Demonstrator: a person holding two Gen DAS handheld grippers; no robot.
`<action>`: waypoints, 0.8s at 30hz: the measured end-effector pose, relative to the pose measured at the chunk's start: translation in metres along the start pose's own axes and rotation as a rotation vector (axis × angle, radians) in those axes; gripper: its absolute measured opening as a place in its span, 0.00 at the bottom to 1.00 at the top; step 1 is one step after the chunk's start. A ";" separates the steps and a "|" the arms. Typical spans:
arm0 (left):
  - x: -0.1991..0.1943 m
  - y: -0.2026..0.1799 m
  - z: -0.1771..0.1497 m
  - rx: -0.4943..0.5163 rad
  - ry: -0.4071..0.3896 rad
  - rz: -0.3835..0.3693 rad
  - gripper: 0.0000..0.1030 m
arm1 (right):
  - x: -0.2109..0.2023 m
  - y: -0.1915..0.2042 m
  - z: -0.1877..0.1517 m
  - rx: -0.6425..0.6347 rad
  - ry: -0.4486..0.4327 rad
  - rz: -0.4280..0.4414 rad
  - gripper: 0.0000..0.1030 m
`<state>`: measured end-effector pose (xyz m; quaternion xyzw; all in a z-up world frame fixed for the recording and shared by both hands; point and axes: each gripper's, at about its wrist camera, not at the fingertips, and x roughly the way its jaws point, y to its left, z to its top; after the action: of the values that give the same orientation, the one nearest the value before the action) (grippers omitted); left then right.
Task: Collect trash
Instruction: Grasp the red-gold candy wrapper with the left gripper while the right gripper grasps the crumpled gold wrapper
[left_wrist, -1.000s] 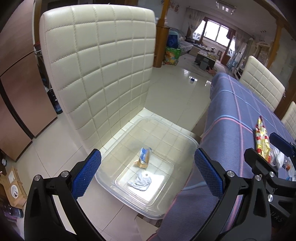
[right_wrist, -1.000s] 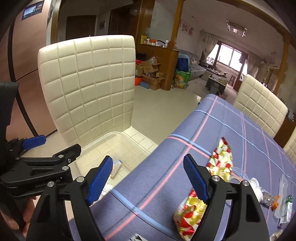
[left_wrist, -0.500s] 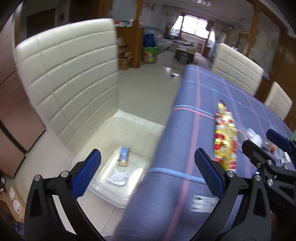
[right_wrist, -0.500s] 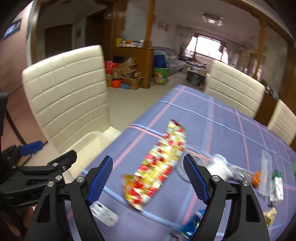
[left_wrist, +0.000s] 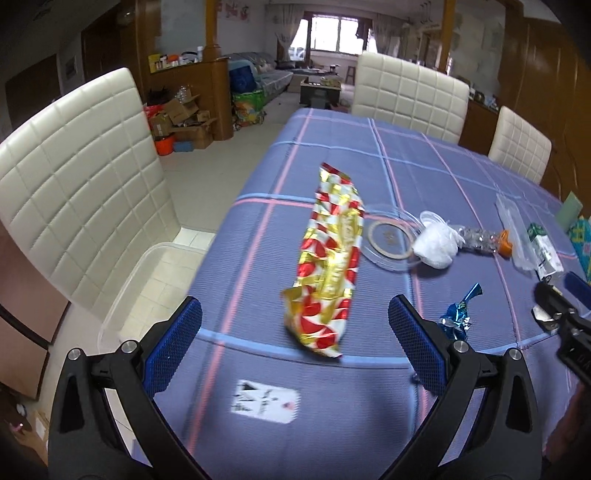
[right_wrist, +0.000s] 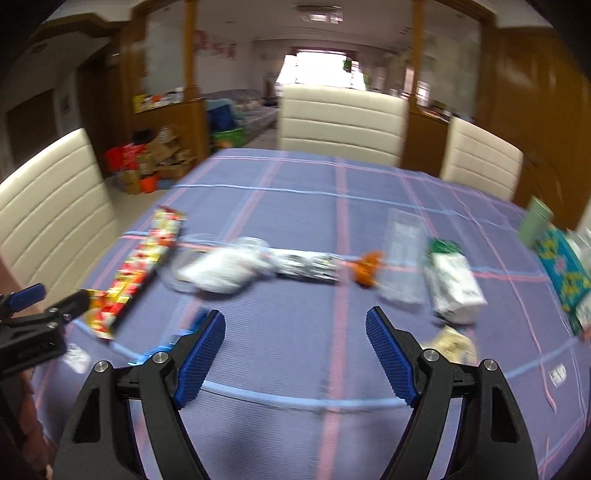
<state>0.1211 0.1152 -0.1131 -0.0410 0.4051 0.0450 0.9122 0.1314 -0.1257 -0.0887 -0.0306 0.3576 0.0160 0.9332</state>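
Observation:
Trash lies scattered over the blue plaid tablecloth (left_wrist: 325, 147). A long red and gold wrapper (left_wrist: 328, 266) (right_wrist: 140, 266) lies just ahead of my open left gripper (left_wrist: 291, 328), whose jaws hold nothing. Beyond it are a clear round lid (left_wrist: 388, 240), a crumpled white tissue (left_wrist: 436, 243) (right_wrist: 218, 271), a crushed clear bottle with an orange cap (right_wrist: 314, 266) and a white and green carton (right_wrist: 454, 284). A blue foil wrapper (left_wrist: 458, 317) lies at the right. My right gripper (right_wrist: 295, 354) hangs open and empty over bare cloth. The clear plastic bin (left_wrist: 136, 280) sits on the floor at the left.
Cream quilted chairs stand at the left (left_wrist: 74, 192) and at the far side (left_wrist: 410, 96). A small white paper slip (left_wrist: 264, 402) lies near the table's front edge. A teal patterned box (right_wrist: 565, 269) and a tan packet (right_wrist: 448, 341) lie at the right.
Both grippers swung right, away from the floor bin and chair, to over the table. The trash has come into full view. Both stayed open.

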 end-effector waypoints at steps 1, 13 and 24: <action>0.004 -0.005 0.001 0.006 0.009 0.015 0.96 | 0.000 -0.011 -0.003 0.016 -0.005 -0.030 0.75; 0.048 -0.025 0.007 0.013 0.105 0.064 0.87 | 0.030 -0.090 -0.029 0.200 0.090 -0.189 0.74; 0.065 -0.027 0.005 0.006 0.123 0.059 0.37 | 0.058 -0.062 -0.029 0.133 0.106 -0.097 0.21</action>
<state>0.1714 0.0925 -0.1575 -0.0288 0.4615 0.0681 0.8841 0.1589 -0.1891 -0.1462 0.0136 0.4047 -0.0547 0.9127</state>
